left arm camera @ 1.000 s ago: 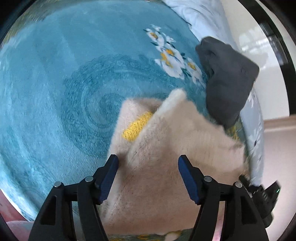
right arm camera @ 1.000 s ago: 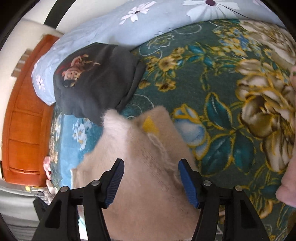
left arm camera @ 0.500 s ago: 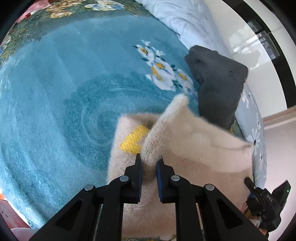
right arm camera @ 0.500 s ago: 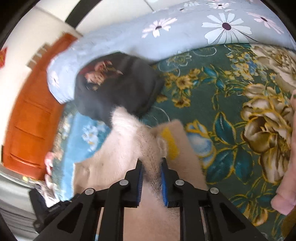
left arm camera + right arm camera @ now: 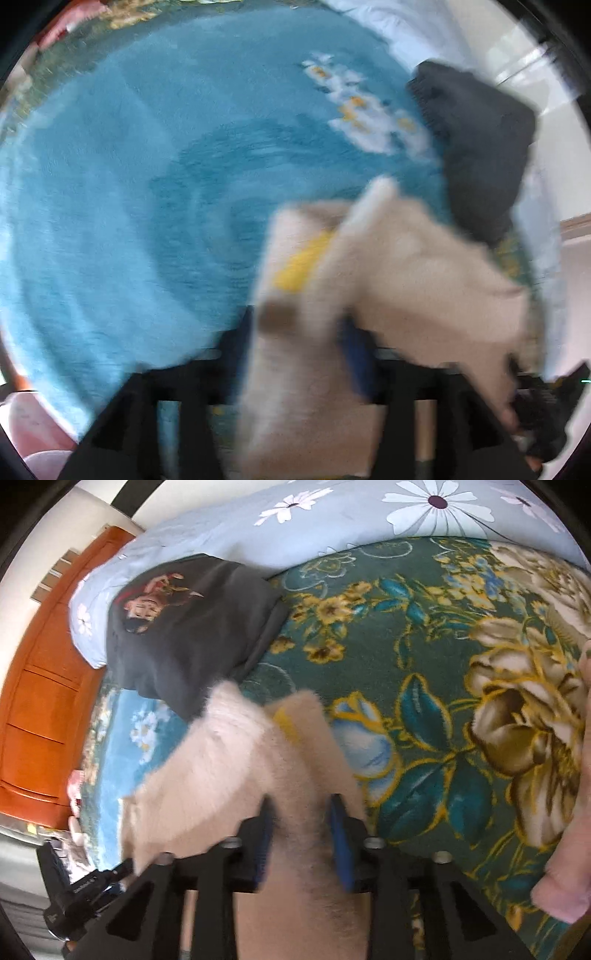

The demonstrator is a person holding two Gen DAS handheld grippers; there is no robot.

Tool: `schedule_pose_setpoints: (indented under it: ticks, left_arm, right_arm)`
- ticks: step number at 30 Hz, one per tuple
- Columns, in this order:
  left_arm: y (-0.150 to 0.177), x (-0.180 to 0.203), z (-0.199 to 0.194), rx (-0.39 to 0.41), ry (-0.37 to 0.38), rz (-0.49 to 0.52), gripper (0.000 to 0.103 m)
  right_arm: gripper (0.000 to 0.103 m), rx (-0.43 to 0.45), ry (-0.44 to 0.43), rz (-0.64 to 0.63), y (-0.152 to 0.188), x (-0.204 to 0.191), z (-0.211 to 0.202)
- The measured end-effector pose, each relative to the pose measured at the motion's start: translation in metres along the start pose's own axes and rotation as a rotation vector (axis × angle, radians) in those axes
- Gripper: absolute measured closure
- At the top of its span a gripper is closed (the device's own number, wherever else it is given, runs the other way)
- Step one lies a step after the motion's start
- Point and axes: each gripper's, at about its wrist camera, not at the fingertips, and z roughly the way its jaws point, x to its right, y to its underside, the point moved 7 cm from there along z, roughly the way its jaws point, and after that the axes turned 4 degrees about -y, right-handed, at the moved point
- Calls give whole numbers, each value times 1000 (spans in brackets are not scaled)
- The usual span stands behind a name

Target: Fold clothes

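1. Sweater point(image 5: 295, 812), cream fuzzy knit w/ yellow patch point(image 5: 288, 722) near the collar, sits bunched right at both tools, lying on the bed across the seam between blue blanket point(image 5: 129, 184) and green floral blanket point(image 5: 424, 646).
2. Right gripper point(image 5: 301, 834): jaws clamped on a fold of the sweater, blue pads point(image 5: 340, 842) pressed to the fabric on both sides; rest of the knit spreads away to the left and far side.
3. Left gripper point(image 5: 306, 347): view heavily motion-blurred. Sweater fabric drapes over and between the fingers, one blue pad point(image 5: 354, 354) shows just right of the cloth, left finger mostly hidden behind it. Looks like it's pinching the knit but can't tell for sure, too blurry.
4. Sweater's far edge sticks up as a pale ridge, touching or overlapping the near edge of dark grey garment point(image 5: 192, 627), folded, w/ cartoon print on top.
5. Grey garment rests partly on pale blue daisy-print bedding point(image 5: 332, 520) at the far side.
6. Orange-brown wood furniture point(image 5: 48, 686) far left in right wrist view.
7. Pinkish blurred shape at right edge of right wrist view, can't ID.
8. No containers visible; everything lies loose on the bed.
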Motion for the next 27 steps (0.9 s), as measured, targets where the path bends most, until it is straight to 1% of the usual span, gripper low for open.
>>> schedule_pose_setpoints:
  ticks: [1, 3, 4, 5, 7, 9, 12, 14, 15, 17, 18, 21, 25, 26, 27]
  left_arm:
    - [0, -2, 2, -12, 12, -12, 31]
    - [-1, -6, 10, -54, 78, -68, 31]
    - [-1, -8, 14, -76, 109, -99, 30]
    - [-1, -10, 18, -97, 140, -130, 28]
    - [-2, -13, 25, -126, 184, -174, 25]
    - [-4, -12, 28, -133, 201, -186, 23]
    - [-6, -7, 29, -128, 204, -178, 23]
    - [-7, -4, 29, -125, 220, -170, 23]
    - [-8, -2, 29, -124, 229, -167, 28]
    - [-7, 2, 28, -140, 275, -172, 37]
    - [-7, 1, 28, -143, 285, -180, 39]
    - [-7, -1, 28, -151, 306, -204, 41]
    - [-6, -5, 28, -158, 324, -235, 41]
    - [-6, -3, 28, -157, 325, -236, 42]
    - [-6, -3, 27, -155, 327, -236, 44]
  right_arm:
    - [50, 0, -1, 8, 1, 7, 2]
    - [42, -4, -28, 38, 1, 17, 6]
    - [40, -13, -44, 48, 1, 18, 7]
    - [36, -21, -59, 57, 1, 20, 8]
    - [34, -38, -90, 76, 2, 22, 10]
    - [31, -55, -121, 95, 2, 25, 12]
    - [30, -80, -167, 123, 2, 29, 15]
    - [30, -97, -198, 142, 2, 31, 17]
    - [30, -105, -214, 151, 1, 33, 18]
    - [30, -125, -249, 167, 2, 34, 20]
    - [31, -143, -275, 169, 5, 34, 22]
    - [32, -162, -330, 186, 8, 35, 24]
    - [32, -158, -366, 244, 3, 38, 28]
    - [35, -155, -372, 252, 1, 37, 30]
    - [41, -152, -377, 254, 0, 35, 32]
